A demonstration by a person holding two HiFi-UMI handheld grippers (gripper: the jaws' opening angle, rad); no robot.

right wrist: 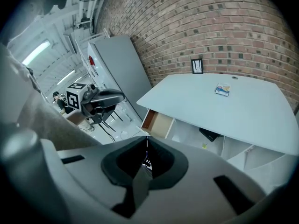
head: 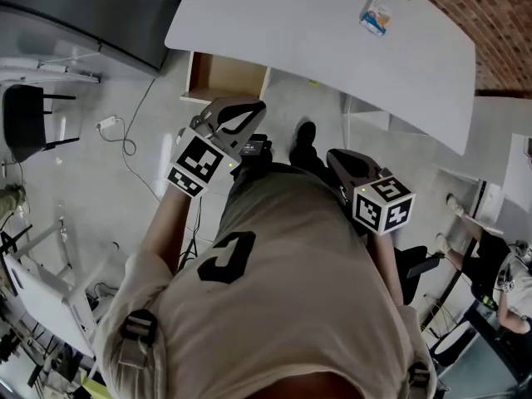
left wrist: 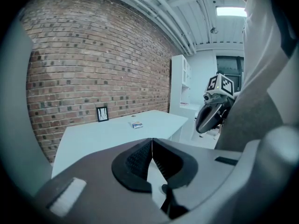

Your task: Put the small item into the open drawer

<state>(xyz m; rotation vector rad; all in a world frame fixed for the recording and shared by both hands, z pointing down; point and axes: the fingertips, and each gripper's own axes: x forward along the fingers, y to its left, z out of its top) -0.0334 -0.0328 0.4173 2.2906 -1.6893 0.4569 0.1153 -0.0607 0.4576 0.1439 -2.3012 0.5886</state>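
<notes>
The small item (head: 376, 15), a little white, blue and orange packet, lies on the far part of the white desk (head: 316, 32); it also shows in the left gripper view as the packet (left wrist: 137, 124) and in the right gripper view as the packet (right wrist: 223, 89). The open drawer (head: 224, 77) with a light wooden inside juts out under the desk's left end, and the right gripper view shows this drawer (right wrist: 158, 123) too. My left gripper (head: 258, 108) and right gripper (head: 332, 156) are held in front of my chest, well short of the desk. Both are shut with nothing between the jaws.
A small picture frame (right wrist: 197, 66) stands at the brick wall behind the desk. A tall grey cabinet (right wrist: 119, 73) is left of the drawer. Cables (head: 125, 135) trail over the floor. A black chair (head: 29, 119) and white furniture (left wrist: 180, 85) stand around.
</notes>
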